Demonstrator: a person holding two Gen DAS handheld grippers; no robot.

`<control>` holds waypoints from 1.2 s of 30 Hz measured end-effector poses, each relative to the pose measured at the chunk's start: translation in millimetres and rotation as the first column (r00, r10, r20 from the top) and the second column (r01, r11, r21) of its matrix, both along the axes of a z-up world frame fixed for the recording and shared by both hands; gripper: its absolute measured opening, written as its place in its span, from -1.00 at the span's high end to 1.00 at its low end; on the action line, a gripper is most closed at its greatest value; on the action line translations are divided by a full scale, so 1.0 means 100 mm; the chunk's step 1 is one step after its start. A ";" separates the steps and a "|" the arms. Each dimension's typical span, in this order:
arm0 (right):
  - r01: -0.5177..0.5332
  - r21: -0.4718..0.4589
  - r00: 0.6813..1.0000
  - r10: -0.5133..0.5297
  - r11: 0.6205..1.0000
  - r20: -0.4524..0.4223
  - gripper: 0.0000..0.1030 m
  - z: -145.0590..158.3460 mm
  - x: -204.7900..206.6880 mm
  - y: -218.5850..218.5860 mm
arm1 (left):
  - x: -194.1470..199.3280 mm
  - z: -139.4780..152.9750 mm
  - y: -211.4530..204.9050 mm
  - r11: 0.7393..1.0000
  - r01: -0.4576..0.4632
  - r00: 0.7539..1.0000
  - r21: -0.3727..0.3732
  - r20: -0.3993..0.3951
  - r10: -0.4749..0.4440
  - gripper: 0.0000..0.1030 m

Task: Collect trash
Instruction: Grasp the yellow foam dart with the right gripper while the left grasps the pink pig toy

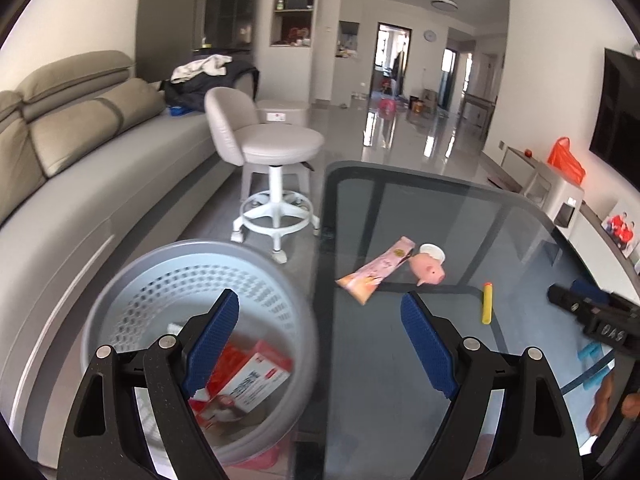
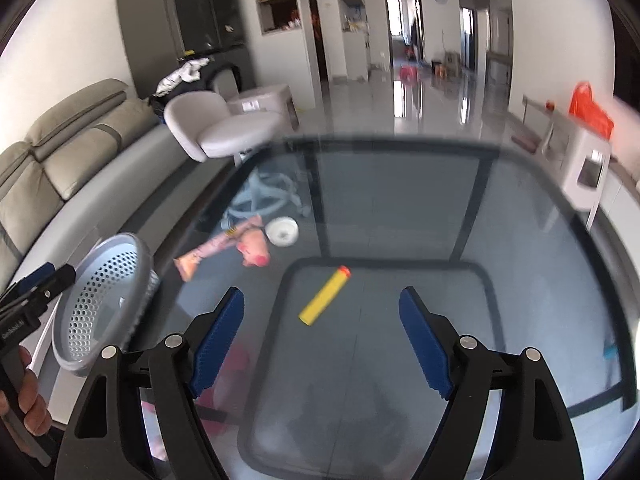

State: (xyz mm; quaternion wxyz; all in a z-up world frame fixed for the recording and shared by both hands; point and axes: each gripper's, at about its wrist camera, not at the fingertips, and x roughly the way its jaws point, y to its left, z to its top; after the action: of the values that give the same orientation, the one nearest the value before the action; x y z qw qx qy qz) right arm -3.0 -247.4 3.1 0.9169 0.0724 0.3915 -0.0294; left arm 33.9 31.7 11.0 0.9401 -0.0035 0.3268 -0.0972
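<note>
A grey perforated waste basket (image 1: 136, 292) stands on the floor left of the glass table (image 1: 420, 200), with a red and white carton (image 1: 244, 384) inside. My left gripper (image 1: 320, 312) is open and empty, straddling the basket's rim and the table's left edge. On the table lie a pink wrapper (image 1: 376, 270), a pink pig toy (image 1: 430, 272), a small white cup (image 1: 433, 252) and a yellow foam dart (image 1: 487, 303). My right gripper (image 2: 322, 306) is open and empty above the table, the yellow dart (image 2: 325, 295) just beyond its fingertips. The wrapper (image 2: 218, 250) and basket (image 2: 108, 304) lie to its left.
A white swivel stool (image 1: 272, 148) stands beyond the basket, beside a grey sofa (image 1: 80, 152). A low TV bench with an orange bag (image 1: 564, 160) runs along the right wall. A hand (image 2: 28, 400) holds the other gripper's handle at the lower left.
</note>
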 end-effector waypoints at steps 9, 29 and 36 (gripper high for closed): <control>0.051 0.070 0.994 -0.045 0.996 -0.096 -0.48 -0.50 0.45 -0.13 | 0.54 -0.30 -0.31 0.998 0.024 0.999 0.061 -0.047 -0.021 -0.62; 0.069 -0.082 0.984 -0.082 0.994 -0.161 -0.19 -0.78 0.77 0.16 | 0.88 -0.47 -0.65 0.992 0.073 0.994 0.107 -0.086 -0.064 -0.62; 0.042 -0.067 0.982 -0.053 0.997 -0.181 0.66 -0.81 0.78 0.17 | 0.83 -0.53 -0.78 0.991 0.084 0.992 0.105 -0.102 -0.073 -0.62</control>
State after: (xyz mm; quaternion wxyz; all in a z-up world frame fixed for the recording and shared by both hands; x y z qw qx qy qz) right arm 74.9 -230.4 -78.4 0.8778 0.0500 0.4712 -0.0701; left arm 117.0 -46.2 -41.6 0.9171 0.0560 0.3772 -0.1161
